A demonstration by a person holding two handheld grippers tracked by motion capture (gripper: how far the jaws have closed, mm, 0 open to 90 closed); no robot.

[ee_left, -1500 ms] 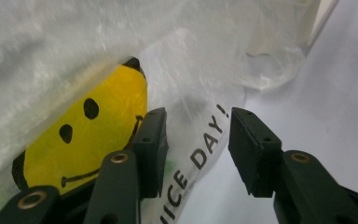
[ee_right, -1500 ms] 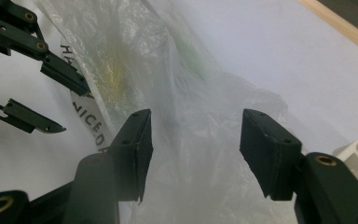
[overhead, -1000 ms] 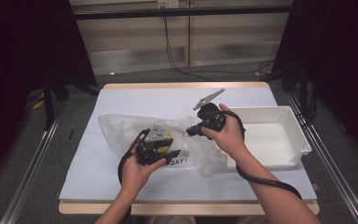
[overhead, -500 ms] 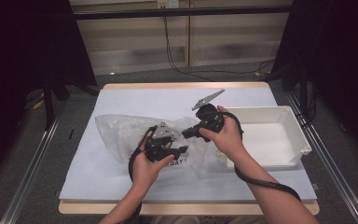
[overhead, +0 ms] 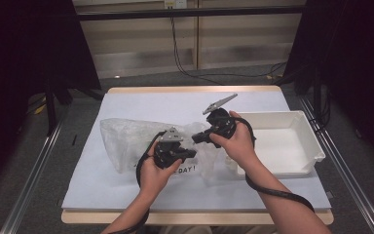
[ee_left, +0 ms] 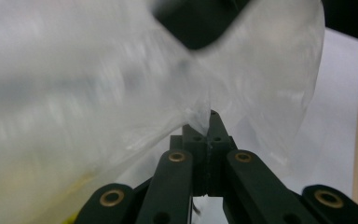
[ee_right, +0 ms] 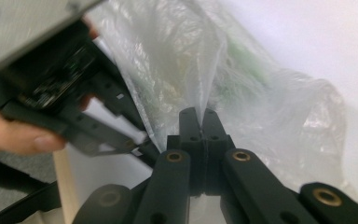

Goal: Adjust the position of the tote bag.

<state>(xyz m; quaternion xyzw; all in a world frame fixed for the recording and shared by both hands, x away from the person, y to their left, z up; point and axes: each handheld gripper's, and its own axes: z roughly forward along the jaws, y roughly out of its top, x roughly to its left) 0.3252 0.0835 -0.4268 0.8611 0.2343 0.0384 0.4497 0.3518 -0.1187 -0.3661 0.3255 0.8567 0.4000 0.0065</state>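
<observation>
Plastic bag (overhead: 141, 141): clear, crumpled, lies on the white table sheet (overhead: 126, 105) just left of the white tray (overhead: 311, 141); printed text near its lower edge, beside the left gripper.
Left gripper (overhead: 191, 154): jaws have just been closing — now clamped together on a fold of the bag film, as the left gripper view (ee_left: 208, 122) shows, film fanning up from the pinch.
Right gripper (overhead: 198, 138): jaws pressed tight on another fold of the film (ee_right: 198, 116), nearer the tray than the left one; the two pinches sit close together.
Tray: empty as far as visible, touching or just beside the bag's right end — can't tell which.
Risk, tear: both pinches are on thin film; pulling them apart hard would likely rip it rather than open the mouth.
Risk, slip: each bite looks narrow, at the jaw tips — slick film could slide out once tension rises.
Risk, wrong layers: if one gripper holds both walls together, spreading won't open the bag; can't tell from these views.
Risk, cable snag: the left gripper's cable (overhead: 143, 163) loops beside the bag and may drag it.
</observation>
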